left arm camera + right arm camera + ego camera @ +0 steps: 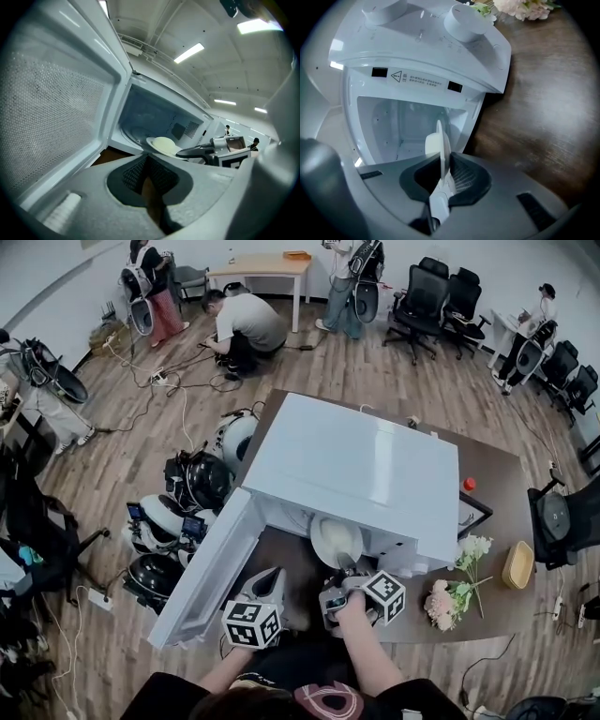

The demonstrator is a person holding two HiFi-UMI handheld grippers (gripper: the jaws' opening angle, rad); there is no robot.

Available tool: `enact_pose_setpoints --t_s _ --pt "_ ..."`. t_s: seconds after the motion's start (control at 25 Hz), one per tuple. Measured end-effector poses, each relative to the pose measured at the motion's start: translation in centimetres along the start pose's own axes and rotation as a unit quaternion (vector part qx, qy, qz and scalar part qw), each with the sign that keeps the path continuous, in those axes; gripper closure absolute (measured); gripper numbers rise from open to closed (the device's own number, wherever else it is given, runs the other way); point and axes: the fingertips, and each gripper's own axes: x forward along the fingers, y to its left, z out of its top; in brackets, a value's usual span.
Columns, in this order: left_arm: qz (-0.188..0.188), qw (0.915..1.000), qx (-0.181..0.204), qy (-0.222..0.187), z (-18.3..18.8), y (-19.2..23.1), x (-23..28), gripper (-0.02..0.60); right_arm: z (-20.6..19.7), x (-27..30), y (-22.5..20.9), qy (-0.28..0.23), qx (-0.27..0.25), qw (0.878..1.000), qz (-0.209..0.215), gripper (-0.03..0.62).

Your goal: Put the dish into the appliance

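The right gripper (343, 576) pinches the dish (336, 538) by its rim, at 12 o'clock in the microwave (356, 465) mouth. The left gripper (266, 583) is pressed together and empty. Held only by its edge, the dish may pivot and clip the frame.

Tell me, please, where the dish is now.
Head view, centre: the dish sits clamped in the right hand-held gripper, at the mouth of the open microwave.
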Motion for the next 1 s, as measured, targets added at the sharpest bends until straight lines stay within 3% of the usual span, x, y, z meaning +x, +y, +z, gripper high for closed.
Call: enact_pose_setpoints --t_s 0.64,1.0 --pt "0.029 0.9995 -0.013 -0.006 0.4 1.2 0.5 0.575 0.5 2.7 0.3 -0.015 -0.034 0.999 -0.019 0.554" --pt "0.045 0.9986 -0.020 -0.017 1.0 2.5 0.4 0.575 0.5 4.1 0.8 -0.020 -0.022 0.999 -0.015 0.554"
